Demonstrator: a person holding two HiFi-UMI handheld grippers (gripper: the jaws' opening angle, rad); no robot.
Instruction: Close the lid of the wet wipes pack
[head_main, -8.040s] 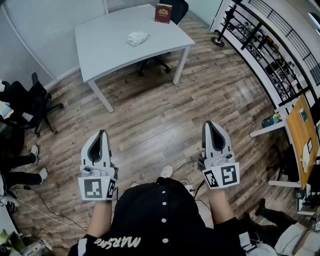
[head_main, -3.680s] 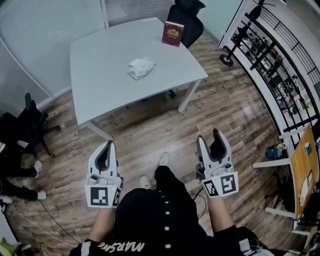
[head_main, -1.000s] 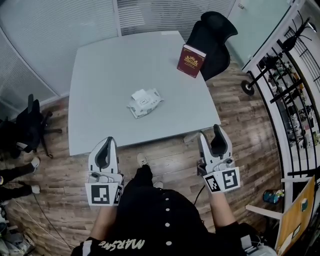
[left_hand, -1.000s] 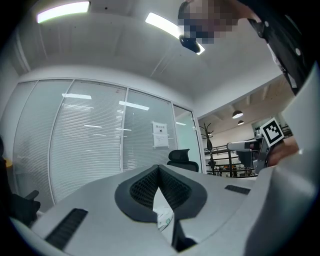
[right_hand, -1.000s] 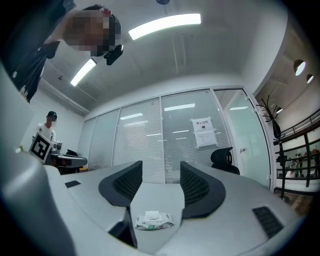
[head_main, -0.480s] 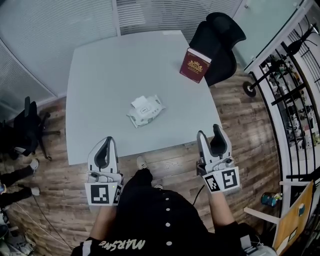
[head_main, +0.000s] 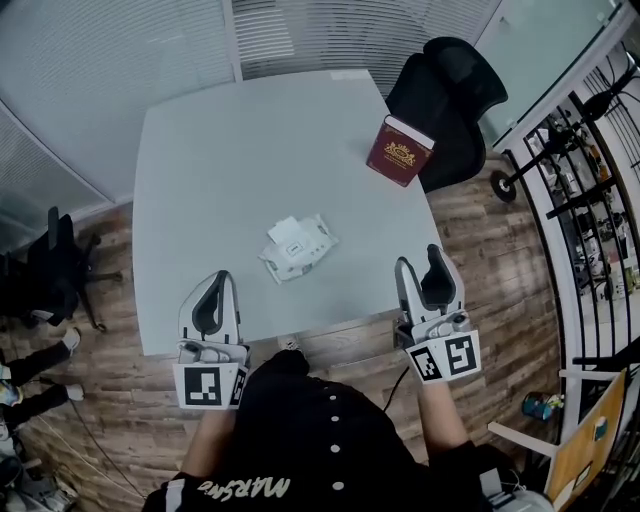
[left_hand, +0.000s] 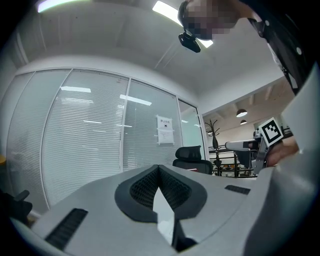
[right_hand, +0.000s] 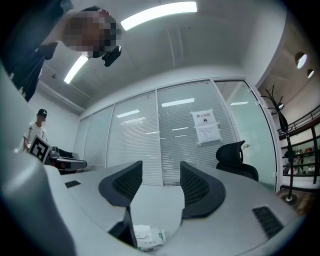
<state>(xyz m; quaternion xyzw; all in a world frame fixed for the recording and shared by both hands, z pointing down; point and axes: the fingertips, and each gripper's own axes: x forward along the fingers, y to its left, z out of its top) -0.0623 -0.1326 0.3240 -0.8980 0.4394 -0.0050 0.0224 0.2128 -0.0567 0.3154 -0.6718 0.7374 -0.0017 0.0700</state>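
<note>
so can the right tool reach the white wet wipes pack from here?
Probably yes. The right tool hovers open at the near edge of the pale grey table, and the white wet wipes pack lies ahead-left with only bare tabletop between. The dark red book stands well clear.

Bright, even overhead light from ceiling strips (right_hand: 157, 14); soft shadows; strong fisheye bending; dark corners.
</note>
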